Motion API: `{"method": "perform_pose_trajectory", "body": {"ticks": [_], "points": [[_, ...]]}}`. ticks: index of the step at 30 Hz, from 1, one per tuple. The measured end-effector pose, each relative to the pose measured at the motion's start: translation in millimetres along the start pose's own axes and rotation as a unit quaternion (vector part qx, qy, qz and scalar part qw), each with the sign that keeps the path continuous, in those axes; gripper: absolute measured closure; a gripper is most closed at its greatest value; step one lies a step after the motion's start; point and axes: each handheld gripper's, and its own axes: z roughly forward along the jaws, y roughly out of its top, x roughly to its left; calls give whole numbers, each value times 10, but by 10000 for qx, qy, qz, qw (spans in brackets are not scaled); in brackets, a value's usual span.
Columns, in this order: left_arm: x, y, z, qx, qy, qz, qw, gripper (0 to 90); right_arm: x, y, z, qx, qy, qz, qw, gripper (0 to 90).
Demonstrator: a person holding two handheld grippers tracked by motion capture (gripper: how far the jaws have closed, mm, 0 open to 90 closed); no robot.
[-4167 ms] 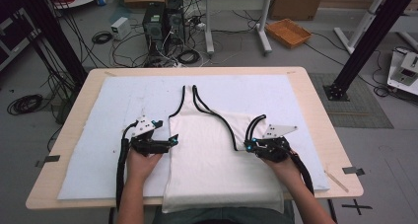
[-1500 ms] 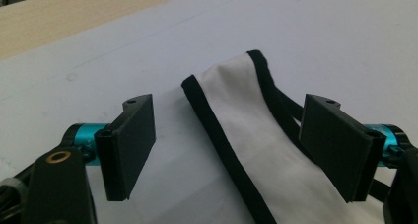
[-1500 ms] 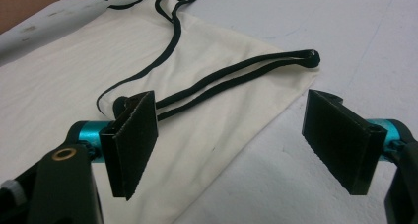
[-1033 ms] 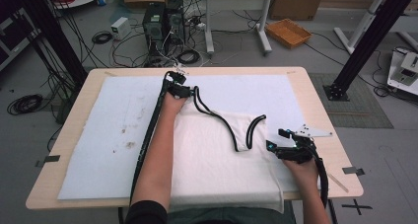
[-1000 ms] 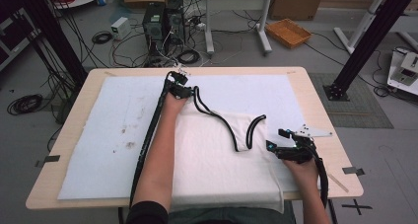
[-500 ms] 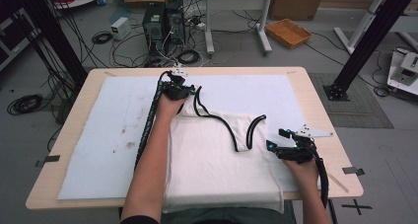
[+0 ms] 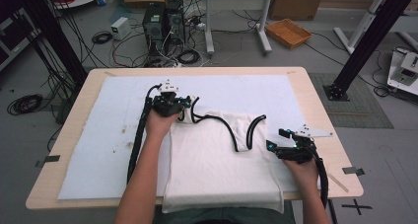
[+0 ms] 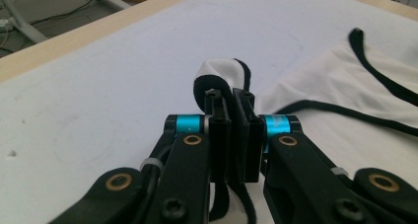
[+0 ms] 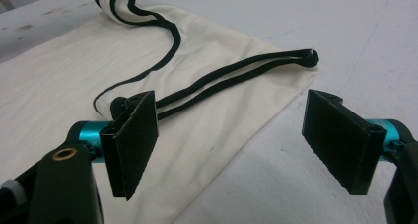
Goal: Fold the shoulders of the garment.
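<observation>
On the table, left hand-held gripper clamps unlabelled garment's strap; right hand-held gripper gapes empty.

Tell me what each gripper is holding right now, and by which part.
The left gripper is shut on the white tank top, by a black-trimmed shoulder strap. The right gripper is open, holding nothing.

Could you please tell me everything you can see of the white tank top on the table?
The tank top is white, soft-looking cloth with black trim along its neck and armholes. It lies mostly flat on the white sheet covering the table, its hem hanging slightly over the near edge. The left gripper is shut on one shoulder strap, which curls above the jaws. The right gripper is open, its jaws either side of the top's right edge, near the folded armhole trim.
</observation>
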Motion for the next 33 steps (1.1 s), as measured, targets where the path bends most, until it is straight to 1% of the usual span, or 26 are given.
{"method": "perform_pose_trajectory", "body": {"ticks": [1,2,3,4,5,6,7,8,9,10,13,14,15,16,18,19,20,21,24,25,26,27,28,30,31,33], "points": [[-84,-36,-60,12,-38,28,10000,855,-1,0,1,5,-3,1,10000,220],[-84,-36,-60,12,-38,28,10000,855,-1,0,1,5,-3,1,10000,220],[-183,-84,-132,-127,52,167,9998,855,0,0,1,6,-6,-1,10000,220],[-220,-103,-162,-119,30,133,9998,855,-1,0,2,17,-7,6,10000,221],[-259,-132,-191,-156,40,148,9998,854,0,1,2,18,-9,8,10000,221],[-259,-132,-191,-156,40,148,9998,854,0,1,2,18,-9,8,10000,221],[-334,-211,-243,-211,75,135,9997,853,2,1,3,27,-9,22,10000,221],[-334,-211,-243,-211,75,135,9997,852,2,1,3,27,-9,22,10000,221],[-389,-303,-273,-148,114,103,9998,850,3,1,3,26,-17,16,10000,221],[-389,-303,-273,-148,114,103,9998,848,3,1,3,26,-17,16,10000,221],[-472,-452,-311,-78,179,64,9998,838,4,2,5,35,-16,23,10000,221],[-492,-494,-331,-73,199,-7,9998,812,4,2,5,37,-19,22,10000,221],[-508,-533,-357,-109,234,-87,9996,751,6,2,5,36,-24,21,10000,220],[-520,-569,-392,-166,258,-146,9994,710,7,2,5,33,-26,14,10000,221],[-546,-625,-465,-283,294,-350,9986,612,7,2,4,37,-32,22,10000,220],[-556,-647,-497,-354,247,-410,9982,599,5,1,5,37,-34,18,10000,221],[-565,-662,-527,-407,186,-446,9980,569,6,2,6,37,-37,17,10000,221],[-578,-675,-557,-451,149,-528,9975,535,5,3,7,42,-45,3,10000,221],[-608,-705,-626,-575,28,-609,9965,495,5,3,11,38,-54,-19,10000,221],[-613,-700,-629,-579,-18,-618,9964,492,8,3,11,42,-56,-8,10000,221],[-617,-693,-625,-529,-62,-563,9970,484,6,3,11,42,-61,-22,10000,221],[-621,-696,-611,-462,-56,-505,9976,484,5,3,12,44,-59,-23,10000,221],[-628,-705,-585,-351,-59,-502,9981,485,4,3,13,45,-47,-25,10000,221],[-650,-720,-506,17,-110,-426,9990,486,9,4,13,56,-62,-14,10000,221],[-670,-727,-466,207,-138,-362,9990,487,8,4,13,54,-69,-26,10000,221],[-696,-737,-408,547,-218,-258,9979,504,7,4,14,54,-61,-22,10000,221]]}}
